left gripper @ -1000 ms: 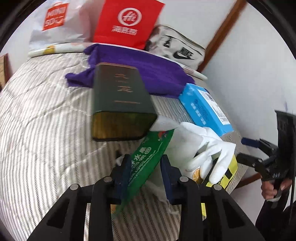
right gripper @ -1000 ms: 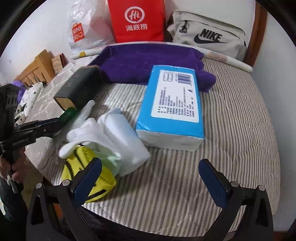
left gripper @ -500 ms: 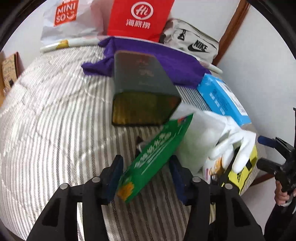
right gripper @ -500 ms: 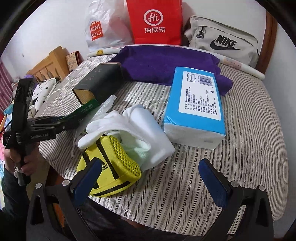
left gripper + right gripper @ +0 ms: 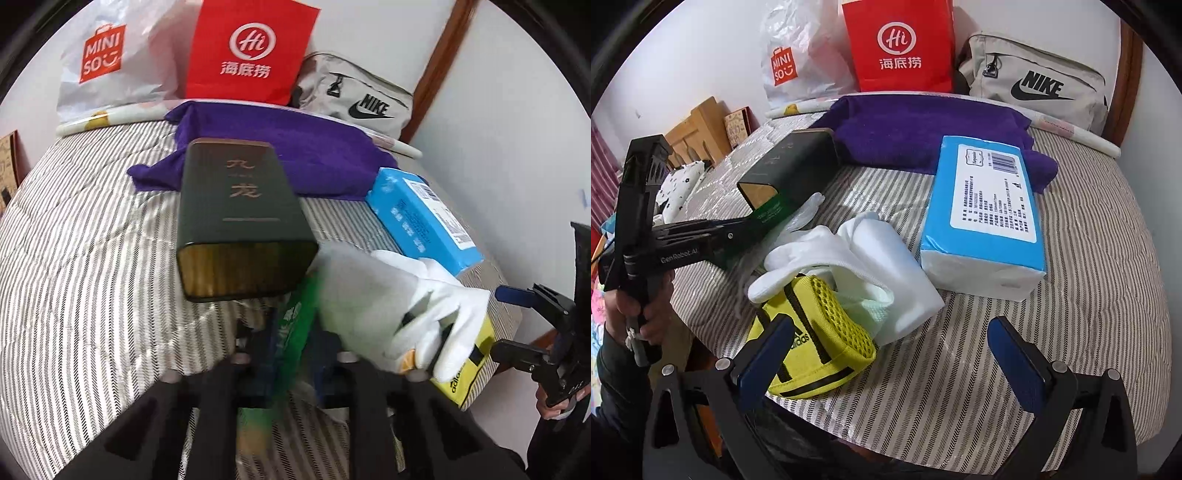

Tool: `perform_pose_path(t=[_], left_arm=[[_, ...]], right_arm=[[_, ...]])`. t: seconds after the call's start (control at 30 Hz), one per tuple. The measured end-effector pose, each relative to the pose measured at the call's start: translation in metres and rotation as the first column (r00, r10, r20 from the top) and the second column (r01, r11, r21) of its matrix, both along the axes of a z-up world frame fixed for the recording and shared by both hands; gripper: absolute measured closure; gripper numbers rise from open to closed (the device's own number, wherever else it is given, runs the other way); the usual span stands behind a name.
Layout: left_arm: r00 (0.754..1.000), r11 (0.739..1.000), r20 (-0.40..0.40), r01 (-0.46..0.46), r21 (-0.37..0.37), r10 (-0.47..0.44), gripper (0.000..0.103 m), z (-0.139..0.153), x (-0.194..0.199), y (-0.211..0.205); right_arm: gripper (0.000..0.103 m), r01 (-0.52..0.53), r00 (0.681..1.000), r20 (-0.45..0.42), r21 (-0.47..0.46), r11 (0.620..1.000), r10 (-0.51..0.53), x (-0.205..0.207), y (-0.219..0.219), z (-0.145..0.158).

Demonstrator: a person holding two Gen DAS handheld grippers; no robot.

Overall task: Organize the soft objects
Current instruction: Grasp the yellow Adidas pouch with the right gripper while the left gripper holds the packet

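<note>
Left tongs (image 5: 291,354) clamped tight on a flat green packet (image 5: 295,325), jaws having just closed onto it; packet stands on edge between the pads, blurred in the left wrist view. In the right wrist view the same packet (image 5: 772,214) sticks out from the left tongs (image 5: 753,225) toward the dark green tin (image 5: 790,170), a clear plastic glove (image 5: 805,210) just beyond it. A hand (image 5: 639,314) grips the left handle at the bed's edge.

Right tongs (image 5: 890,354) wide open, nothing between the jaws, hovering over the near edge of the striped bed (image 5: 1089,295); the left pad overlaps the yellow mesh pouch (image 5: 820,325) in view, contact unclear.

Soft pile near the bed's edge: white glove (image 5: 812,254) lies across the yellow pouch, white folded cloth (image 5: 897,266) touching both. Blue tissue pack (image 5: 990,214) just beside the cloth, its far end overlapping the purple towel (image 5: 923,129). Dark green tin lies on its side in front of the towel.

Against the wall: red paper bag (image 5: 897,44), white Miniso plastic bag (image 5: 798,62), grey Nike bag (image 5: 1034,85).
</note>
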State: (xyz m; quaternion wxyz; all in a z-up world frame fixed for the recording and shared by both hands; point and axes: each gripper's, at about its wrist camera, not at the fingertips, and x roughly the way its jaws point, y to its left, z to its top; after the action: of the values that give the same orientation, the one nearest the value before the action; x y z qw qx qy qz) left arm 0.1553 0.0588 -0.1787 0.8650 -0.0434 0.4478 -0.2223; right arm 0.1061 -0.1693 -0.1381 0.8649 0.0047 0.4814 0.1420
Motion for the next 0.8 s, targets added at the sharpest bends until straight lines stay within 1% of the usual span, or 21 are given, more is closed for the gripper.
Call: perform_pose_path(t=[0.1, 0.27, 0.33, 0.43, 0.47, 0.53, 0.6, 0.63, 0.67, 0.7, 0.73, 0.77, 0.8], left_arm=[[1.0, 1.0, 0.004, -0.016, 0.02, 0.016, 0.092, 0.0, -0.005, -0.002], [0.999, 0.999, -0.017, -0.046, -0.007, 0.045, 0.092, -0.005, -0.007, 0.002], [0.998, 0.998, -0.034, -0.052, -0.037, 0.051, 0.092, -0.006, -0.007, 0.005], [0.997, 0.997, -0.043, -0.06, -0.047, 0.058, 0.092, -0.007, -0.008, 0.007], [0.997, 0.997, -0.042, -0.065, -0.046, 0.063, 0.092, -0.006, -0.009, 0.007], [0.997, 0.996, -0.045, -0.064, -0.054, 0.062, 0.092, -0.006, -0.01, 0.006], [0.996, 0.995, -0.052, -0.076, -0.061, 0.072, 0.092, -0.007, -0.01, 0.006], [0.996, 0.995, -0.057, -0.077, -0.069, 0.074, 0.092, -0.008, -0.009, 0.007], [0.995, 0.994, -0.062, -0.08, -0.079, 0.075, 0.092, -0.008, -0.009, 0.007], [0.995, 0.993, -0.066, -0.084, -0.086, 0.078, 0.092, -0.008, -0.008, 0.008], [0.994, 0.992, -0.072, -0.087, -0.094, 0.08, 0.092, -0.009, -0.008, 0.009], [0.994, 0.991, -0.077, -0.09, -0.104, 0.082, 0.092, -0.01, -0.007, 0.009], [0.993, 0.989, -0.08, -0.095, -0.109, 0.087, 0.092, -0.01, -0.007, 0.01]], right_arm=[[0.0, -0.025, 1.0, 0.017, 0.017, 1.0, 0.025, -0.004, 0.001, 0.003], [0.0, -0.08, 0.995, 0.056, 0.014, 0.997, 0.079, -0.015, 0.009, 0.005], [0.0, -0.091, 0.994, 0.067, -0.004, 0.996, 0.091, -0.017, 0.013, 0.005], [0.001, -0.059, 0.994, 0.093, -0.048, 0.997, 0.063, -0.016, 0.017, 0.002], [0.004, -0.047, 0.994, 0.099, -0.044, 0.998, 0.051, -0.014, 0.016, 0.0], [0.013, -0.05, 0.996, 0.076, -0.011, 0.999, 0.051, -0.009, 0.014, -0.004], [0.035, -0.07, 0.996, 0.048, 0.004, 0.998, 0.07, -0.007, 0.017, -0.009], [0.037, -0.075, 0.996, 0.045, -0.002, 0.997, 0.075, -0.007, 0.019, -0.011], [0.042, -0.067, 0.996, 0.061, -0.029, 0.997, 0.069, -0.008, 0.02, -0.012], [0.055, -0.075, 0.994, 0.08, -0.041, 0.996, 0.078, -0.011, 0.021, -0.01], [0.062, -0.081, 0.992, 0.097, -0.041, 0.996, 0.085, -0.013, 0.021, -0.007], [0.075, -0.087, 0.989, 0.12, -0.027, 0.996, 0.09, -0.017, 0.018, -0.003], [0.091, -0.104, 0.987, 0.122, 0.022, 0.994, 0.1, -0.017, 0.014, 0.0]])
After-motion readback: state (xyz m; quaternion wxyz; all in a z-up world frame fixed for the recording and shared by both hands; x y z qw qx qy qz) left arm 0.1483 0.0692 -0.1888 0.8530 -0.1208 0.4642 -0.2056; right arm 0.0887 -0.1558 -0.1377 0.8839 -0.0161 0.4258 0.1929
